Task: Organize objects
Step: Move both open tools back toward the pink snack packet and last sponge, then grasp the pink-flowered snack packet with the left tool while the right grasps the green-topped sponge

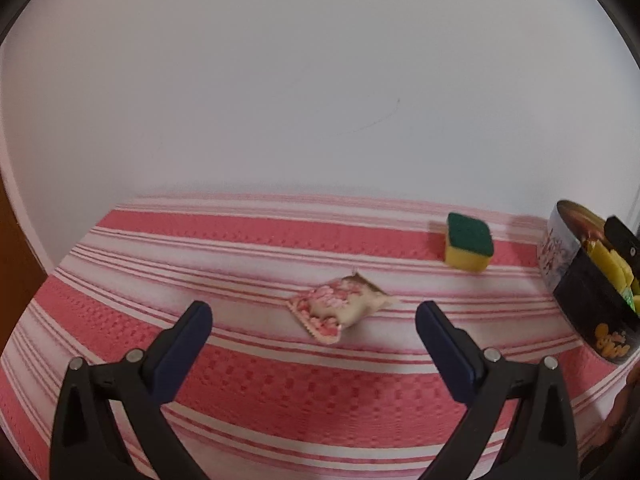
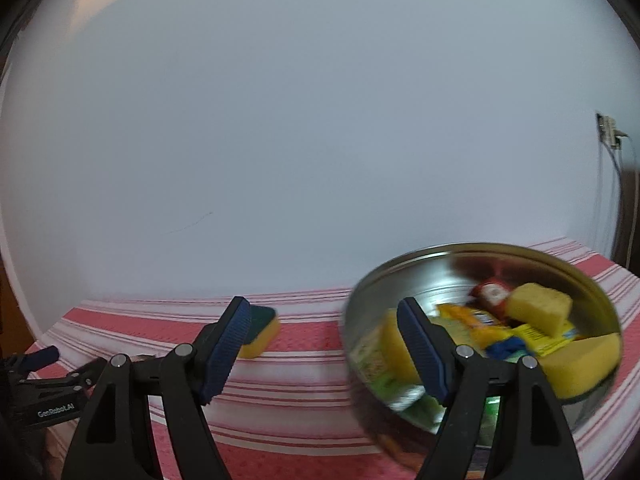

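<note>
A small pink-and-cream snack packet (image 1: 340,309) lies on the striped cloth just beyond my left gripper (image 1: 313,307), which is open and empty. Farther right a yellow sponge with a green top (image 1: 468,247) (image 2: 260,334) rests on the cloth. A round metal tin (image 1: 580,280) (image 2: 592,284), blurred, holds yellow sponges (image 2: 538,308) and several snack packets. My right gripper (image 2: 322,308) is open. Its right finger (image 2: 420,344) is over the tin's inside and its left finger (image 2: 230,336) is outside. The tin's left rim shows in the gap, and neither pad presses on it.
A pink-and-white striped cloth (image 1: 280,380) covers the table, which stands against a plain white wall. The left gripper's body (image 2: 44,384) shows at the lower left of the right wrist view. A wall socket with a cable (image 2: 610,130) is at the far right.
</note>
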Demonstrator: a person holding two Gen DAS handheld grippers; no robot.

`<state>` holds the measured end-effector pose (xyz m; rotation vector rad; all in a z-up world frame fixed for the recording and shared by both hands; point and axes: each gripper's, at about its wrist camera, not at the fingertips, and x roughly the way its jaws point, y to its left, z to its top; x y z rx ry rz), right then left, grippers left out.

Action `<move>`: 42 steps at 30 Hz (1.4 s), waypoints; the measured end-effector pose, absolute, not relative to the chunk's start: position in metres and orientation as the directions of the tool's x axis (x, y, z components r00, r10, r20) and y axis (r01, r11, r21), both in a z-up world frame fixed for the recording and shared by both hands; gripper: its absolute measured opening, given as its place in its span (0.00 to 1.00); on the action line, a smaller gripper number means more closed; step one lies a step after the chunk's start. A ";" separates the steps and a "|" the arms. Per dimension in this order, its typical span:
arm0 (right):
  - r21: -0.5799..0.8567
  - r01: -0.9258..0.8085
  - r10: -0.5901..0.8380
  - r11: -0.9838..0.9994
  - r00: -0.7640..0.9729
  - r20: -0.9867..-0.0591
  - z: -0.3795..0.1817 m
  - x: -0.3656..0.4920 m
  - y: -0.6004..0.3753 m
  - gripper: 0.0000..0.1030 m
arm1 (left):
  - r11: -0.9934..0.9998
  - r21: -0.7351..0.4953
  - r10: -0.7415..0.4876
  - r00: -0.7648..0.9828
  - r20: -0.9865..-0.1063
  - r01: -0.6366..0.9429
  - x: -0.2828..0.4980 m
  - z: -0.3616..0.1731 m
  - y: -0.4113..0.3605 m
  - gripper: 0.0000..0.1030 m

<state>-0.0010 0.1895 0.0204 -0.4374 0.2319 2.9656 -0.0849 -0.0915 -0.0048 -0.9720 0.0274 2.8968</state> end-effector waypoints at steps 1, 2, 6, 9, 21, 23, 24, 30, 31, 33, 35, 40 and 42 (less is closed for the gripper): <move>0.130 -0.147 0.103 -0.981 -0.949 -0.298 0.021 -0.004 0.187 0.75 | -0.995 -0.010 0.083 -0.784 -0.615 -0.097 -0.088 -0.006 -0.092 1.00; 0.124 -0.137 0.094 -0.983 -0.948 -0.303 0.020 -0.007 0.183 0.75 | -0.994 -0.008 0.091 -0.773 -0.628 -0.111 -0.092 -0.008 -0.091 1.00; 0.095 -0.105 0.067 -0.990 -0.938 -0.341 0.017 -0.021 0.170 0.75 | -0.985 0.050 0.093 -0.747 -0.658 -0.167 -0.109 -0.014 -0.078 1.00; 0.093 -0.086 0.047 -0.992 -0.932 -0.359 0.015 -0.027 0.167 0.75 | -0.971 0.127 0.070 -0.753 -0.655 -0.201 -0.119 -0.016 -0.066 1.00; 0.093 -0.053 0.011 -0.994 -0.914 -0.405 0.011 -0.035 0.163 0.75 | -0.951 0.095 0.116 -0.622 -0.775 -0.295 -0.159 -0.037 -0.054 0.67; 0.083 -0.049 0.011 -0.995 -0.910 -0.415 0.011 -0.037 0.160 0.75 | -0.950 0.068 0.141 -0.612 -0.778 -0.305 -0.158 -0.036 -0.056 0.59; 0.079 -0.047 0.010 -0.996 -0.909 -0.417 0.010 -0.038 0.159 0.75 | -0.951 0.047 0.155 -0.606 -0.780 -0.305 -0.157 -0.037 -0.057 0.54; 0.081 -0.034 -0.005 -0.996 -0.898 -0.440 0.009 -0.049 0.150 0.75 | -0.970 -0.023 0.169 -0.600 -0.782 -0.243 -0.150 -0.036 -0.066 0.47; 0.083 -0.033 -0.007 -0.996 -0.896 -0.445 0.008 -0.052 0.149 0.75 | -0.970 -0.040 0.180 -0.600 -0.779 -0.239 -0.149 -0.036 -0.068 0.46; 0.087 -0.032 -0.012 -0.996 -0.888 -0.460 0.007 -0.060 0.146 0.75 | -0.973 -0.080 0.200 -0.608 -0.769 -0.218 -0.146 -0.035 -0.073 0.46; 0.096 -0.033 -0.017 -0.995 -0.880 -0.475 0.005 -0.069 0.143 0.75 | -0.980 -0.101 0.187 -0.638 -0.747 -0.170 -0.143 -0.031 -0.083 0.46; 0.136 -0.047 -0.032 -0.990 -0.850 -0.525 -0.001 -0.097 0.137 0.75 | -0.986 -0.163 0.147 -0.689 -0.710 -0.042 -0.132 -0.024 -0.101 0.46; 0.139 -0.067 -0.025 -0.988 -0.818 -0.575 -0.008 -0.118 0.133 0.75 | -0.987 -0.155 0.133 -0.701 -0.700 -0.033 -0.130 -0.021 -0.101 0.46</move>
